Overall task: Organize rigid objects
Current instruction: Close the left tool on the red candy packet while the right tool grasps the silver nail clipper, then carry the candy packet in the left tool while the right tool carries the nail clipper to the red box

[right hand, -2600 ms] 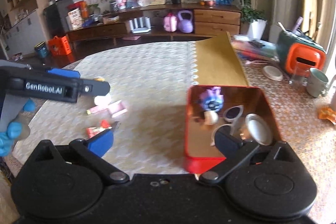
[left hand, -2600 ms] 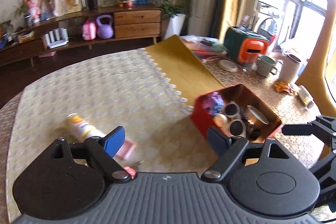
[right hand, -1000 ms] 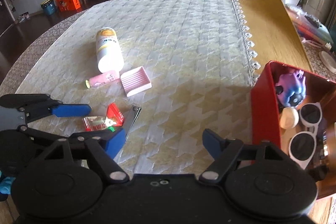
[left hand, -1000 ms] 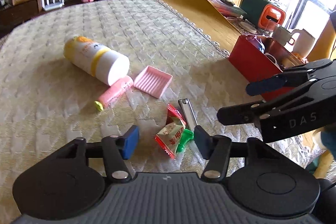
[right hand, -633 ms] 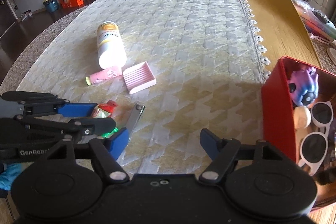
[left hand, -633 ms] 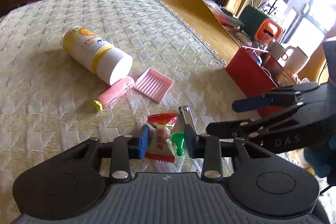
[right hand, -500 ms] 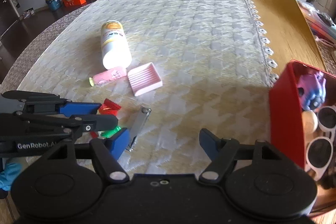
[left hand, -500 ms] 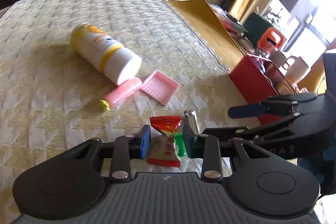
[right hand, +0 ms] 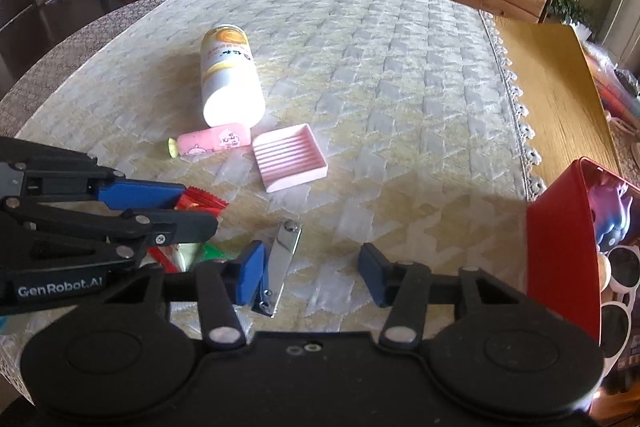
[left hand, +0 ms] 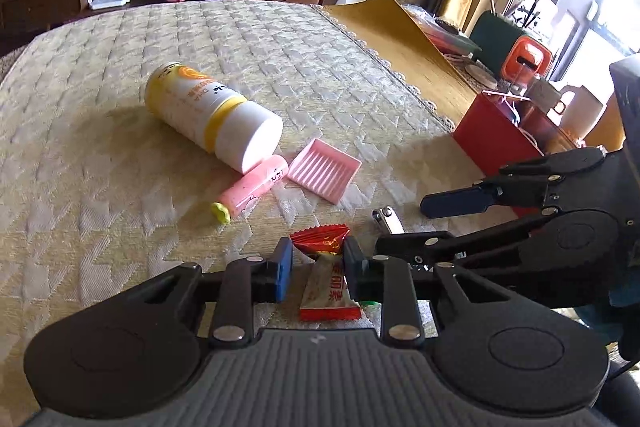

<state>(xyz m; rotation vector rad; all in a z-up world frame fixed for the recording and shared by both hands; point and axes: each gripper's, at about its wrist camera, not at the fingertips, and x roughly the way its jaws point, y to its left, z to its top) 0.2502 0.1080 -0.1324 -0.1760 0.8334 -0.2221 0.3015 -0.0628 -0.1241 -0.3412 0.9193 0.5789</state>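
Where visible, red box (right hand: 560,247): sunglasses (right hand: 618,291), purple toy (right hand: 610,215)

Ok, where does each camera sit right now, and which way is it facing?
Left wrist: on the left gripper, angled down at the candy wrapper between its jaws; the right gripper shows at right.
Right wrist: on the right gripper, angled down at the nail clipper; the left gripper shows at left.
Shared: bottle, pink tray, red box.
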